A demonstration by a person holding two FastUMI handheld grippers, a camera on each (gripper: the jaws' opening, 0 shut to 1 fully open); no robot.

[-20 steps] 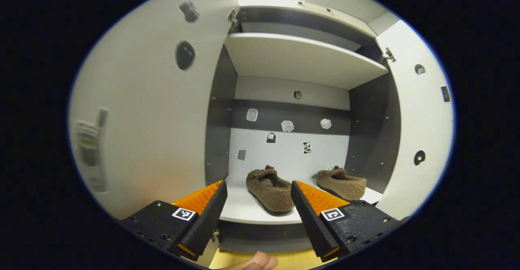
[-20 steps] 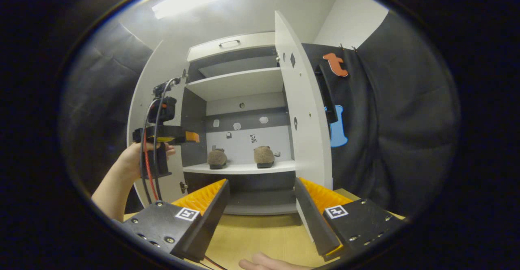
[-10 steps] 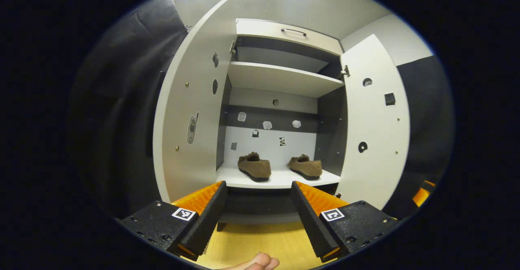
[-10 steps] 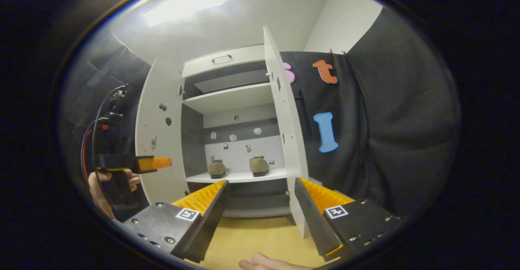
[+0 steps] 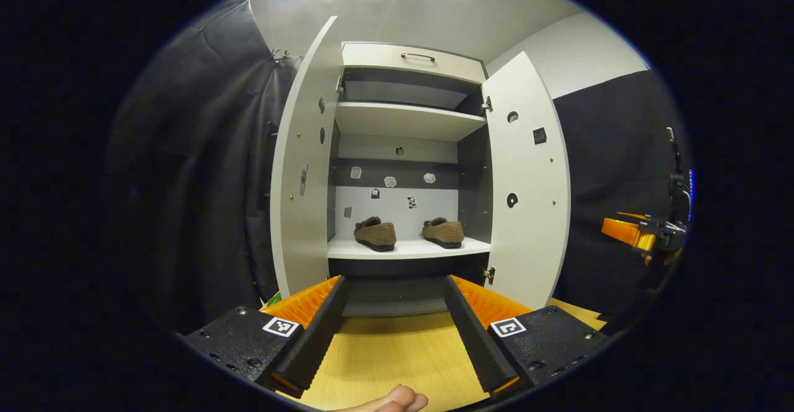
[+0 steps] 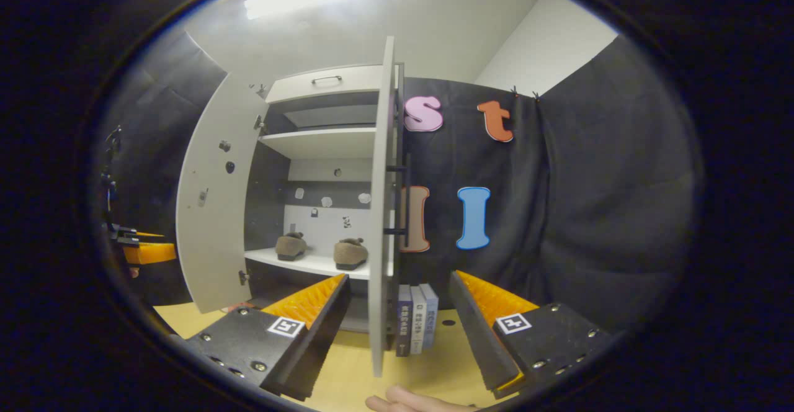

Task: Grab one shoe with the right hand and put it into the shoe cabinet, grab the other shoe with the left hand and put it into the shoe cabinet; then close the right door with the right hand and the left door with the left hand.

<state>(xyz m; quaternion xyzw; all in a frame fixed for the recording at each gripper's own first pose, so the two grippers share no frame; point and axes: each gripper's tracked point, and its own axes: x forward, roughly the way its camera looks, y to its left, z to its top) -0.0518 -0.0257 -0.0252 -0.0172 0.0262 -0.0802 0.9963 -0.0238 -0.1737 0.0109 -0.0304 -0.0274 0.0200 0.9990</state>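
Note:
Two brown fuzzy shoes (image 5: 375, 233) (image 5: 443, 230) stand side by side on the lower shelf (image 5: 409, 249) of the white shoe cabinet. Both doors hang open: the left door (image 5: 301, 170) and the right door (image 5: 527, 182). My left gripper (image 5: 394, 331) is open and empty, well back from the cabinet over the wooden floor. My right gripper (image 6: 397, 331) is open and empty too. Ahead of it the right door (image 6: 381, 213) stands edge-on, its dark handle (image 6: 403, 201) on the outer side. The shoes (image 6: 290, 246) (image 6: 350, 252) sit beyond that door. Each gripper shows at the other view's rim (image 5: 639, 233) (image 6: 146, 252).
A few books (image 6: 414, 328) stand upright on the floor just right of the right door's foot. An upper shelf (image 5: 406, 120) and a drawer with a handle (image 5: 417, 57) top the cabinet. Black cloth walls flank it. A fingertip (image 5: 397, 399) shows at the bottom edge.
Both grippers have drawn back from the cabinet. The right gripper has swung to the right, so the right door now stands edge-on ahead of it. The shoes have stayed on the shelf.

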